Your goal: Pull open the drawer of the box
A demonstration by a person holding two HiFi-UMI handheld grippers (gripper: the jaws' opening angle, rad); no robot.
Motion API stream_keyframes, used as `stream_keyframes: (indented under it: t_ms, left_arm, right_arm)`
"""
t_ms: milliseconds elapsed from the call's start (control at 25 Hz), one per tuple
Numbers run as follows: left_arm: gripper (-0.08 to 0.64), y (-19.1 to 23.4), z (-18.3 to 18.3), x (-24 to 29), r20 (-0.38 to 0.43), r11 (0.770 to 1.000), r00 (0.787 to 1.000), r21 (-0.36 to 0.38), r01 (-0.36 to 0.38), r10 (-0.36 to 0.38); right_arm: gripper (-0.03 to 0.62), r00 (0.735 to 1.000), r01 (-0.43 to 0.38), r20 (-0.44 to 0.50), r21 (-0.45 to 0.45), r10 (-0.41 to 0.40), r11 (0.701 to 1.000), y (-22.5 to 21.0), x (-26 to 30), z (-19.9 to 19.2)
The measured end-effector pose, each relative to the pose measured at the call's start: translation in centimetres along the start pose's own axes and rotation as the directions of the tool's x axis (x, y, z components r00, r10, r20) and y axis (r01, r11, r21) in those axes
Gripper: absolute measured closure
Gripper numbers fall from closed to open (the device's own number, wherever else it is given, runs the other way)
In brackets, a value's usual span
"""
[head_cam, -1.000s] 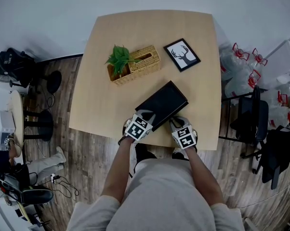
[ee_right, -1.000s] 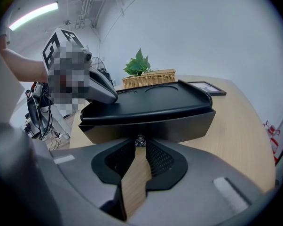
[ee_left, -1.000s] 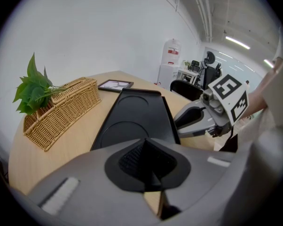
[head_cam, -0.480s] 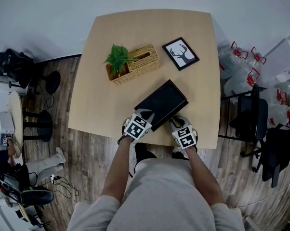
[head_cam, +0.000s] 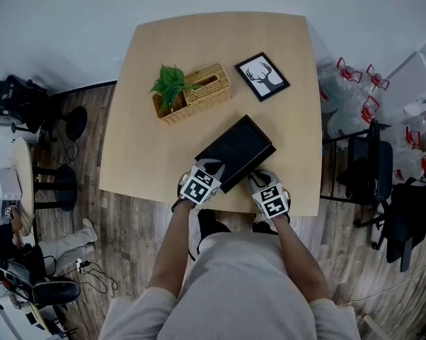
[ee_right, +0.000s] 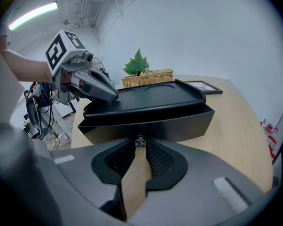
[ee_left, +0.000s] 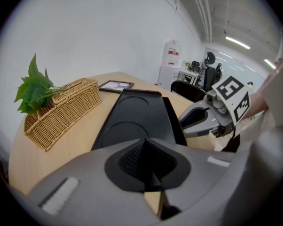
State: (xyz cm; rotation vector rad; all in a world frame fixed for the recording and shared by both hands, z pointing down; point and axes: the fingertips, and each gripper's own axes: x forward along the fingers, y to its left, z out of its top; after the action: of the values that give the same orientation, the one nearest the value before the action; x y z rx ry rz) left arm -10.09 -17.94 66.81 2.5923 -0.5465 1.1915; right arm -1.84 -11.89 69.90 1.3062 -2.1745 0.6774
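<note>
The black box (head_cam: pixel 235 151) lies slantwise near the table's front edge, its lid (ee_left: pixel 132 121) showing two round recesses. My left gripper (head_cam: pixel 213 168) is shut with nothing between its jaws, and its fingers (ee_right: pixel 100 91) rest on the lid's near left corner. My right gripper (head_cam: pixel 258 182) is at the box's front face. In the right gripper view the right gripper (ee_right: pixel 140 146) is shut on the small metal drawer knob (ee_right: pixel 140 141) in the middle of the drawer front (ee_right: pixel 179 122). I cannot tell whether the drawer stands out from the box.
A wicker basket (head_cam: pixel 195 93) with a green plant (head_cam: pixel 169 83) stands at the table's middle left. A framed deer picture (head_cam: pixel 262 76) lies at the back right. The table edge (head_cam: pixel 199 202) is just behind both grippers. A chair (head_cam: pixel 372 168) and bags stand to the right.
No gripper or the box has visibly moved; only the head view has shifted slightly.
</note>
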Motion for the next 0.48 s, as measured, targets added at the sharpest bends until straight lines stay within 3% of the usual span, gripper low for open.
stream_keyframes:
  t_ms: [480]
  left_arm:
    - [0.506,-0.04,0.02,-0.23,-0.014,1.0,1.0,-0.004,0.0,0.0]
  right_arm:
    - [0.522,1.0,0.006,-0.005,0.008,-0.006,1.0,-0.05,-0.51,-0.41]
